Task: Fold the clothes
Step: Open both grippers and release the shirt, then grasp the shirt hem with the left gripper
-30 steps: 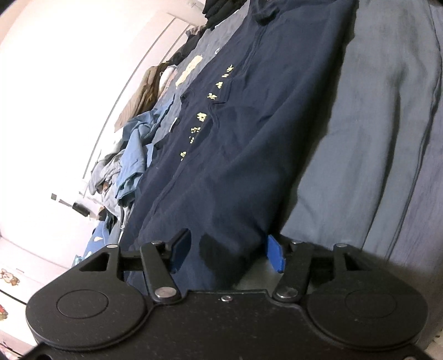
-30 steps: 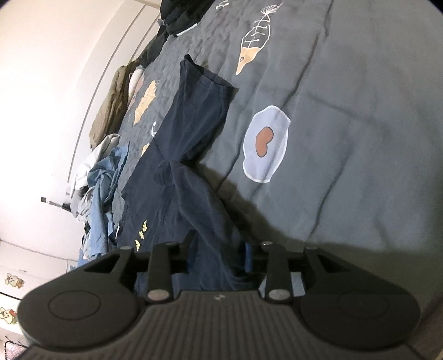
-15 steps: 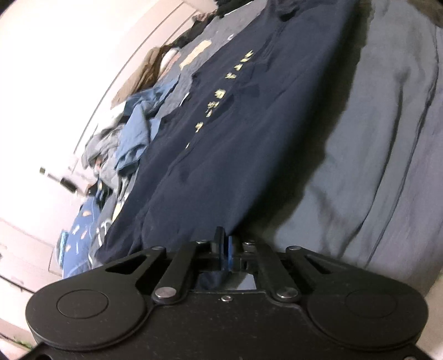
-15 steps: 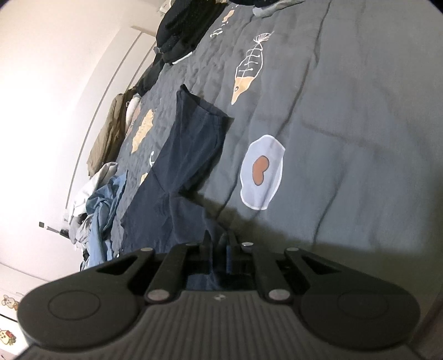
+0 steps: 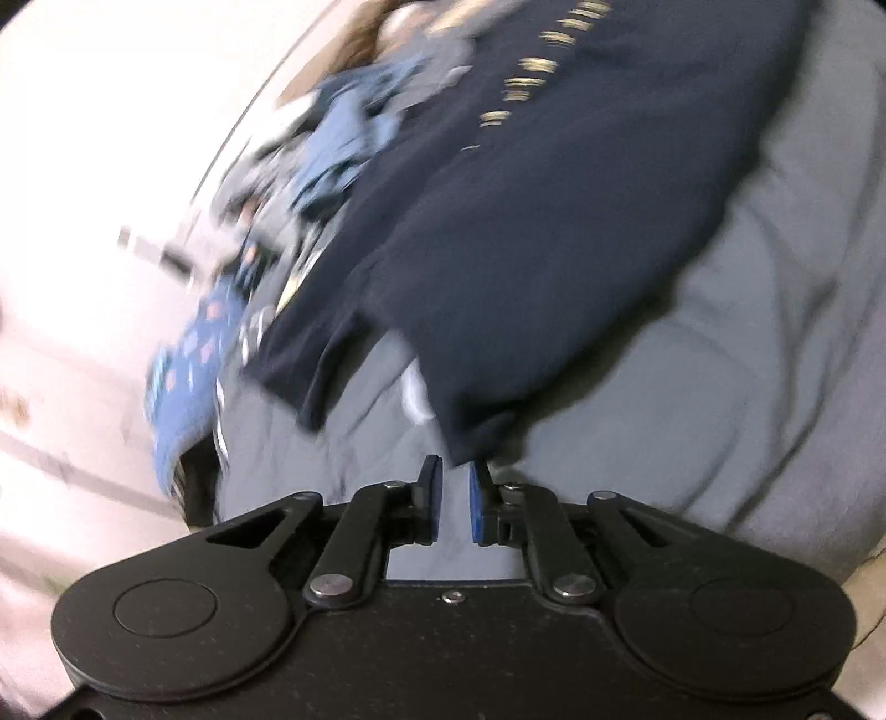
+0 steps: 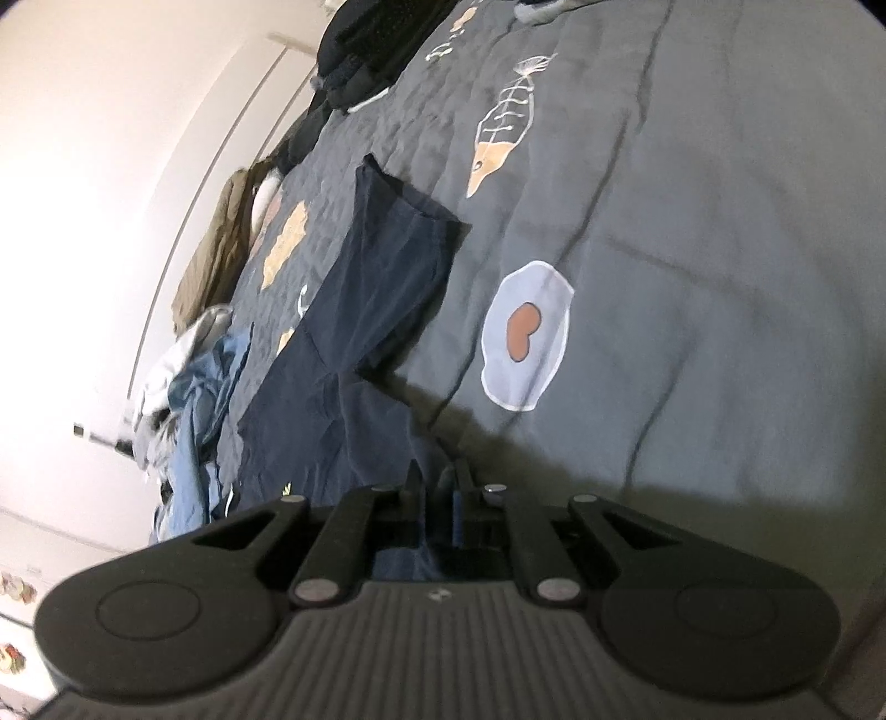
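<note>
A navy T-shirt (image 6: pixel 354 332) is lying spread on a grey bedspread (image 6: pixel 692 249) printed with a fried egg (image 6: pixel 526 338) and a fish skeleton (image 6: pixel 504 133).

In the right wrist view, the right claw (image 6: pixel 437 493) is sitting nearly closed, its two fingers pinching a fold of the navy fabric that is running down between them. One sleeve of the shirt is pointing away towards the far end of the bed.

The left wrist view is blurred. The left claw (image 5: pixel 455 495) is standing slightly parted, a narrow gap showing between its blue pads (image 5: pixel 477 507); a corner of the navy T-shirt (image 5: pixel 554 249) is hanging just above the fingertips, and I cannot tell whether it is touching them. Nothing is lying between the pads. Rows of gold print (image 5: pixel 531 80) are showing on the shirt.

A heap of light blue clothes (image 6: pixel 205 399) is lying beside the shirt near the wall, with a khaki garment (image 6: pixel 216 249) beyond it and dark clothes (image 6: pixel 365 50) piled at the far end.
</note>
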`<act>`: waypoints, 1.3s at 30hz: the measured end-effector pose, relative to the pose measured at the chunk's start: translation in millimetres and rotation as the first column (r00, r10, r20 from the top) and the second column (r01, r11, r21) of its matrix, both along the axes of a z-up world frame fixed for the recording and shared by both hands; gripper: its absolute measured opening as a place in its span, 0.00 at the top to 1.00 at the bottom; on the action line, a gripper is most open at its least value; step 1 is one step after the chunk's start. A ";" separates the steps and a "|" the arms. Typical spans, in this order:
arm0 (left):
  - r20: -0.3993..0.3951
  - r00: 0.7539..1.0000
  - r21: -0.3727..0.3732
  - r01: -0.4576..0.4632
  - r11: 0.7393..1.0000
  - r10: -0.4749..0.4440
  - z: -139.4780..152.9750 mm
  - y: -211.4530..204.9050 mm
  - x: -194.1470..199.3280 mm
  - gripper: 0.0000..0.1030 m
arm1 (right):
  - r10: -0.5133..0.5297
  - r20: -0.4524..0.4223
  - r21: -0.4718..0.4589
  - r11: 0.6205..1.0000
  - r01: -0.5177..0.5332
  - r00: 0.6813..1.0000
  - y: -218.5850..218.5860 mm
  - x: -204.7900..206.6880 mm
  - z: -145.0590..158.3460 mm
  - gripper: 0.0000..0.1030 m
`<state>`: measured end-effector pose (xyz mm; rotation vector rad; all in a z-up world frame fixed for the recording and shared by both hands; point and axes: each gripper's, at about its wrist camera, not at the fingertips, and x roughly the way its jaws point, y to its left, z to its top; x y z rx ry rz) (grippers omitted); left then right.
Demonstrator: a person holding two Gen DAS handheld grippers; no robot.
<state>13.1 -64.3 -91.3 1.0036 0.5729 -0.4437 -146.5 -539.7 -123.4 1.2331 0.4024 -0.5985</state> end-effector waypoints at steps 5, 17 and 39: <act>-0.082 0.988 -0.281 -0.152 0.948 0.134 35.3 30.6 21.9 0.68 | 0.080 -0.099 -0.082 0.993 -0.088 0.992 3.7 -2.4 30.7 0.87; -0.370 0.917 -0.561 -0.349 0.750 0.151 41.6 65.6 66.4 0.69 | 0.299 -0.036 -0.285 0.911 -0.296 0.954 75.9 23.9 66.8 0.66; -0.413 0.908 -0.557 -0.311 0.770 0.069 15.3 43.5 75.3 0.95 | 0.557 -0.084 -0.266 0.787 -0.557 0.826 153.8 85.0 38.9 0.63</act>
